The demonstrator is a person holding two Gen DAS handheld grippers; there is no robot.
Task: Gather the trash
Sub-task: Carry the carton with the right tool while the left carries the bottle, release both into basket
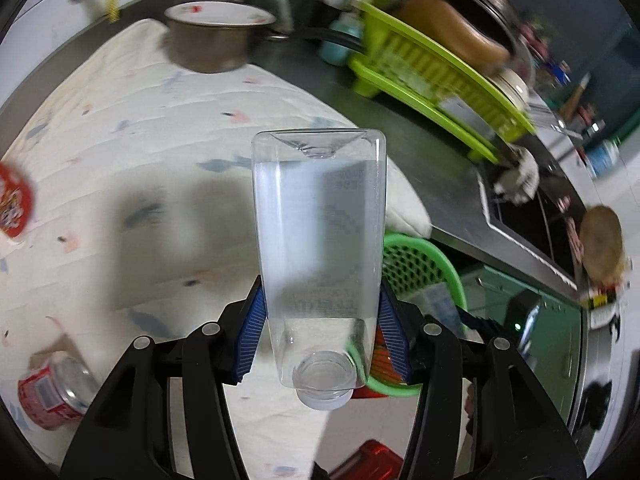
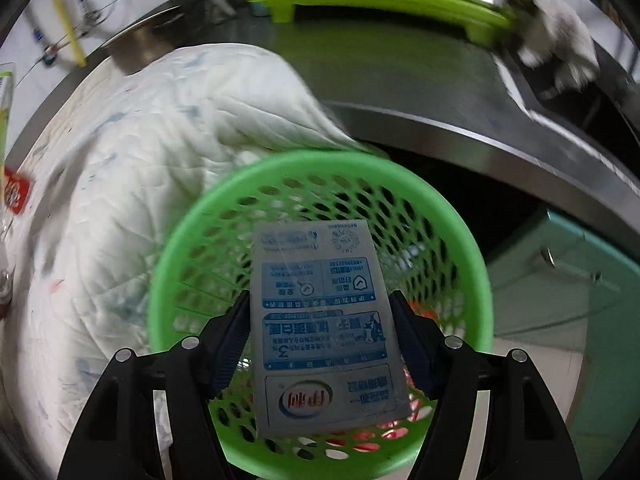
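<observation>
My left gripper (image 1: 320, 320) is shut on a clear plastic bottle (image 1: 320, 240), held above a white patterned cloth (image 1: 160, 160), its capless neck toward the camera. A green mesh basket (image 1: 424, 264) sits just right of the bottle, off the counter edge. My right gripper (image 2: 320, 336) is shut on a grey-blue milk carton (image 2: 324, 320) and holds it directly over the green mesh basket (image 2: 192, 248). Red trash shows at the basket's bottom.
On the cloth lie a red can (image 1: 52, 392) at lower left and a red packet (image 1: 14, 208) at far left. A pot (image 1: 212, 44), a lime dish rack (image 1: 432, 76) and a sink (image 1: 532, 216) stand on the steel counter.
</observation>
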